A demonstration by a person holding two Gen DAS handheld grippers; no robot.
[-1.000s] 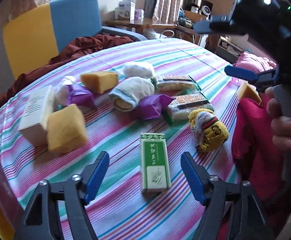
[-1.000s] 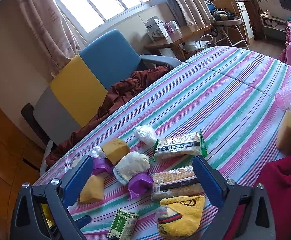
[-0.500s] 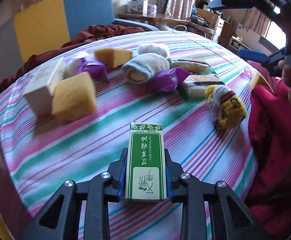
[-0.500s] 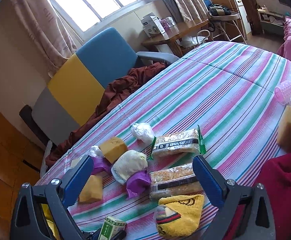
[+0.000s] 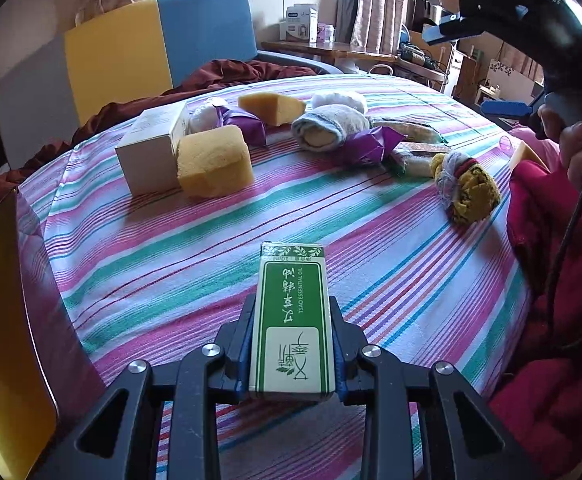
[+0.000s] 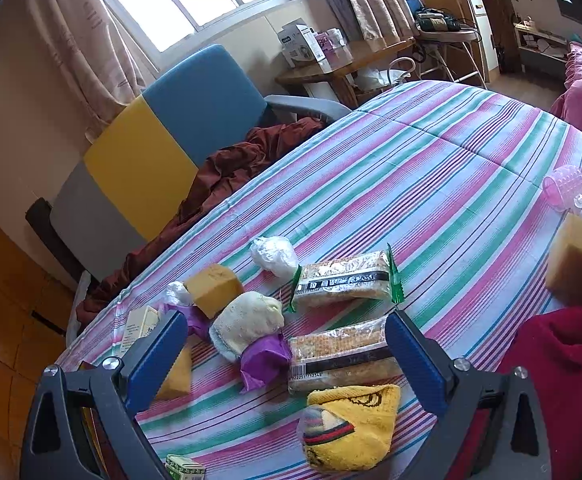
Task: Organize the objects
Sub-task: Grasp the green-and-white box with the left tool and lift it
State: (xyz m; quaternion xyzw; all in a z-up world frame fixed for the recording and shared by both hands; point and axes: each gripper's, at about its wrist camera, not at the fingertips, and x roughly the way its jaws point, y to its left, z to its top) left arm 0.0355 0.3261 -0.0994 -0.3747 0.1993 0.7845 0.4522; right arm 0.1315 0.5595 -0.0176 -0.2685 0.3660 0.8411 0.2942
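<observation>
Bench (image 5: pixel 211 264) under a pink, green and white striped cloth, filling both views, with a yellow and blue chair (image 6: pixel 179 136) and a dark red blanket (image 6: pixel 219 184) just beyond its far edge

Red garment (image 5: pixel 551 280) bunched at the bench's right edge, partly under the person's right hand (image 5: pixel 571 148)

Left gripper (image 5: pixel 293 344) low and level above the near part of the bench, pointing toward the far pile, jaws pressed onto the long sides of the green and white box (image 5: pixel 293 320); box lifted clear of the cloth as far as can be told, printed face up, its far end sticking out past the jaws

Right gripper (image 6: pixel 287 356) held high over the bench, tilted down toward the pile, jaws spread wide with nothing between them; seen from the left wrist at upper right, gripped by the right hand

White carton (image 5: pixel 151 152) touching a yellow sponge block (image 5: pixel 213 162) at the left of the pile

Two clear snack packets (image 6: pixel 345 276) side by side, one nearer the right gripper, one farther

Cream rolled sock (image 6: pixel 247 320) between a wedge sponge (image 6: pixel 213 288) and a purple wrapper (image 6: pixel 265 356)

Yellow knit sock (image 6: pixel 351 424) nearest the right gripper, apart from the pile

Lone sponge (image 6: pixel 579 268) at the bench's right edge, touching the red garment, near a pink roller (image 6: pixel 565 192)

White plastic bundle (image 6: pixel 275 256) just beside the far packet
</observation>
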